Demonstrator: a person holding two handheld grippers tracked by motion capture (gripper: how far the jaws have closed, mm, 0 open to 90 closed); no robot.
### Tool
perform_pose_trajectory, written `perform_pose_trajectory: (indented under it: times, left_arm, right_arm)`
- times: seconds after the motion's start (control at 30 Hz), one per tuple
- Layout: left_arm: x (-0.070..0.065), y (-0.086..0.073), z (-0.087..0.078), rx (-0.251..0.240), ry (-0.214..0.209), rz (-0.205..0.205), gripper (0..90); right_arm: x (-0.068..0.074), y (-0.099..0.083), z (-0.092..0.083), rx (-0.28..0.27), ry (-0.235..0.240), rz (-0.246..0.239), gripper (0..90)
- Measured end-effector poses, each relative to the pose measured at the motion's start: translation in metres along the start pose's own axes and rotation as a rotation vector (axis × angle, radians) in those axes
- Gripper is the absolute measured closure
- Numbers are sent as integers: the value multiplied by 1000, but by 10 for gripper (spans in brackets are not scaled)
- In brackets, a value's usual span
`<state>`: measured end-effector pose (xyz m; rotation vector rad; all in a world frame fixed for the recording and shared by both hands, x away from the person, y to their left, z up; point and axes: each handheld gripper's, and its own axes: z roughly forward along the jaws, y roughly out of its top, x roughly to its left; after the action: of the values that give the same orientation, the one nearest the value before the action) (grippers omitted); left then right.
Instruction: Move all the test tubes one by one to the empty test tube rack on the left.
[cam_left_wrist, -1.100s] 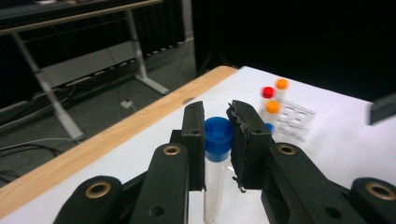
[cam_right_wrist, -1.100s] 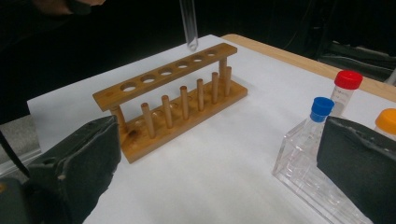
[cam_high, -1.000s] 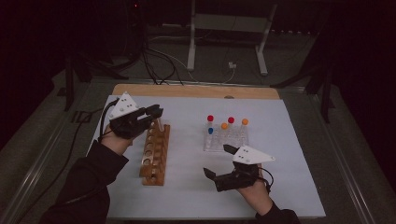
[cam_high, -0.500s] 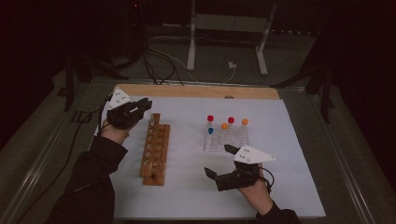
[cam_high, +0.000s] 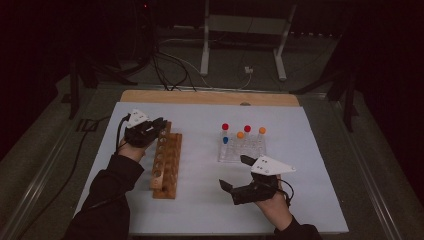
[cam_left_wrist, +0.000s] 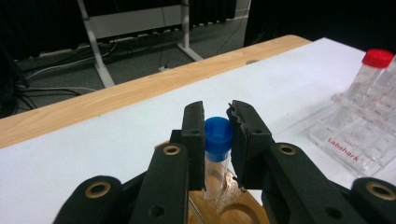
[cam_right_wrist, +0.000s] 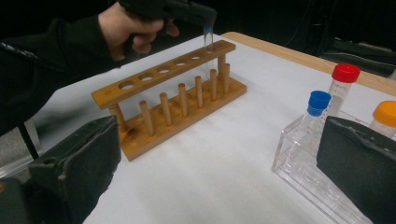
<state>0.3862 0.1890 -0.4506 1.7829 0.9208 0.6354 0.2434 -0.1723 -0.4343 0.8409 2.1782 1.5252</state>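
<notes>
Since the earlier frame, my left gripper (cam_left_wrist: 217, 128) has descended to the brown wooden tube rack's (cam_high: 166, 159) far end. It clamps the blue-capped clear plastic tube (cam_left_wrist: 217, 154) upright for seating in the rack's end hole. My right gripper (cam_high: 234, 173) waits with jaws apart, right of the rack.

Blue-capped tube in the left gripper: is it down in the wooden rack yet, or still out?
In. The blue-capped tube stands upright through the end hole of the wooden rack, with the left gripper clamped on its cap.
</notes>
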Motion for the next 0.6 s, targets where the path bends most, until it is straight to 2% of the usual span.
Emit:
perform_pose_trajectory:
  times: [0.13,0.3,0.4,0.53,0.6]
  left_arm:
    - [-2,-8,5,8,13,13,777]
    - [-2,-10,6,6,20,17,776]
    - [-3,-9,6,18,8,18,773]
    - [-5,-8,7,35,4,48,761]
    - [-5,-6,6,44,-4,46,724]
  right_arm:
    - [0,0,0,1,1,1,0]
    - [0,0,0,2,2,3,0]
    - [-1,0,-1,0,6,6,0]
    - [-1,1,-1,-5,-7,1,0]
    - [-2,3,-1,-3,-16,-5,0]
